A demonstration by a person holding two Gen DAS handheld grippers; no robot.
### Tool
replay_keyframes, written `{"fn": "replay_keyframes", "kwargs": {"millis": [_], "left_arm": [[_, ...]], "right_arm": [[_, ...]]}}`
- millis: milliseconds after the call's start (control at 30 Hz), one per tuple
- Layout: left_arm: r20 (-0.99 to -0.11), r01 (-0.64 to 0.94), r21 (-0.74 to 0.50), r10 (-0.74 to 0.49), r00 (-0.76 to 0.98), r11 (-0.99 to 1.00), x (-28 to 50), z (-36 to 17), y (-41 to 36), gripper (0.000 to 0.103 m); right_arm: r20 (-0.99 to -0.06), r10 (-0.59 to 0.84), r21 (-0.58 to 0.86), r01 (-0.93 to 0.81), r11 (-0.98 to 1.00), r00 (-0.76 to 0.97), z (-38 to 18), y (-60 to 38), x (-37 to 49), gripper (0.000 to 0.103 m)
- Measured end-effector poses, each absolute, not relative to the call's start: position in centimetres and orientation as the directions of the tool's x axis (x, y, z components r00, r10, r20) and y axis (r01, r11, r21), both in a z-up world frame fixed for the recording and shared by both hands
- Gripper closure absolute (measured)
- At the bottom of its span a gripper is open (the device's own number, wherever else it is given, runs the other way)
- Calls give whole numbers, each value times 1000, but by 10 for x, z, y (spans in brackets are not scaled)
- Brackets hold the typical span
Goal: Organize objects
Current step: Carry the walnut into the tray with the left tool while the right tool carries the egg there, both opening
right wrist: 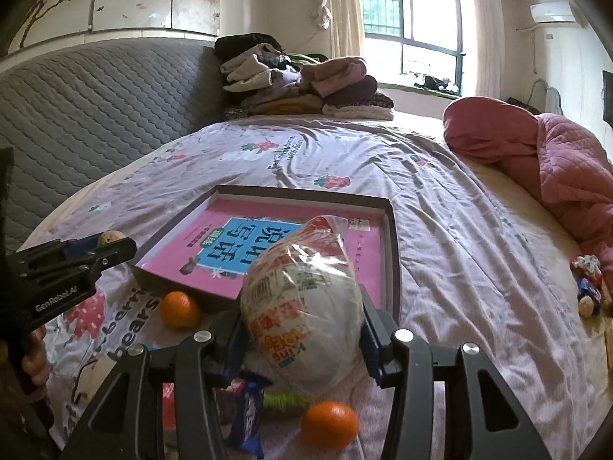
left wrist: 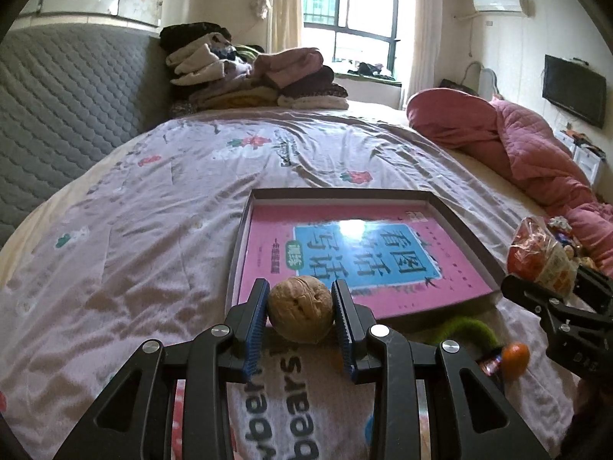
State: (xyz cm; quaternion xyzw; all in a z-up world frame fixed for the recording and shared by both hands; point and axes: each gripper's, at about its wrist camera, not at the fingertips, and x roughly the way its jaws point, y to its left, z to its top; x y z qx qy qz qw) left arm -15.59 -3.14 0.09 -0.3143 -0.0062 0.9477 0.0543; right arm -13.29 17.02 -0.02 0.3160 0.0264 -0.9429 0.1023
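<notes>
Bed (left wrist: 161, 230) fills both views: pale lilac sheet printed with strawberries and lettering, rumpled. Grey quilted headboard (left wrist: 72, 103) at 10 o'clock. Stack of folded clothes (left wrist: 253, 76) at 12 o'clock against the wall, window (left wrist: 345, 11) behind it with cream curtains. Pink quilt (left wrist: 528, 153) bunched at 2 o'clock. Wall television (left wrist: 573, 90) and air conditioner (left wrist: 498, 3) on the right-hand wall.

Shallow dark-rimmed tray (left wrist: 463, 222) lies flat mid-bed, holding a pink book (left wrist: 268, 253) with a blue title panel. From the left wrist camera the tray's far edge runs toward 12 o'clock; book lettering reads upside down.

Left gripper (left wrist: 300, 306): blue pads clamped on a walnut (left wrist: 300, 308), held above the tray's near edge. The nut's long axis runs roughly 9 to 3 o'clock between the pads.

Right gripper (right wrist: 302, 329): clamped on a bagged snack packet (right wrist: 299, 299), clear wrap with red and yellow print. Its long axis tilts from 6 up toward 12 o'clock, top end over the tray.

Loose on the sheet in the right wrist view: one mandarin (right wrist: 179, 310) at 9 o'clock beside the tray corner, another mandarin (right wrist: 329, 423) at 6 o'clock, a blue wrapper (right wrist: 249, 414), a green fuzzy item (right wrist: 283, 400). Small wrapped pieces (right wrist: 588, 280) at 3 o'clock.
</notes>
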Motion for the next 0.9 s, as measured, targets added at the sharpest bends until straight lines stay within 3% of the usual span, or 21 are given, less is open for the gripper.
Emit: {"fn": "replay_keyframes", "kwargs": {"millis": [500,900], "left_arm": [[-659,-76,-44,86,-747,-996,-219,-27,-26,69],[-715,-77,-47,88,-694,-996,-247,-45,-20,69]], "right_arm": [[-659,-117,-36,186,-982,-743,-20,169,-191,53],[-714,-111,5,154,-988,-691,-40,178,-219,53]]}}
